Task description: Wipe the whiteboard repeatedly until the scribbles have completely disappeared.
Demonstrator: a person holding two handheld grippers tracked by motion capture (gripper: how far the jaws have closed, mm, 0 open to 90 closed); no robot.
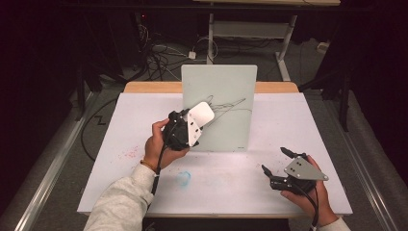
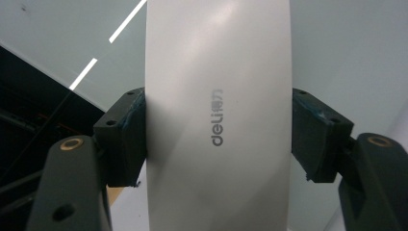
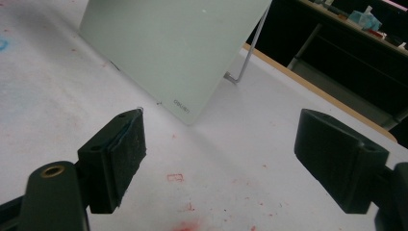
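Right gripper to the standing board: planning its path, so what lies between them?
Bare white table with faint red smudges lies between the open right gripper and the board, in the right gripper view.

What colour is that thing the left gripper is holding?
White, with a grey "deli" logo; the eraser shows best in the left gripper view.

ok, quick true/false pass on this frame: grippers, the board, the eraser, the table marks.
1. The left gripper is shut on the white deli eraser. True.
2. The right gripper holds a marker. False: its fingers are spread with nothing between them.
3. The whiteboard stands tilted on a wire stand. True.
4. The board is wiped clean. False: black scribbles cross its middle.
5. The eraser is over the board's left part in the high view. True.
6. The table cover is spotless. False: it carries red specks and a blue smudge.
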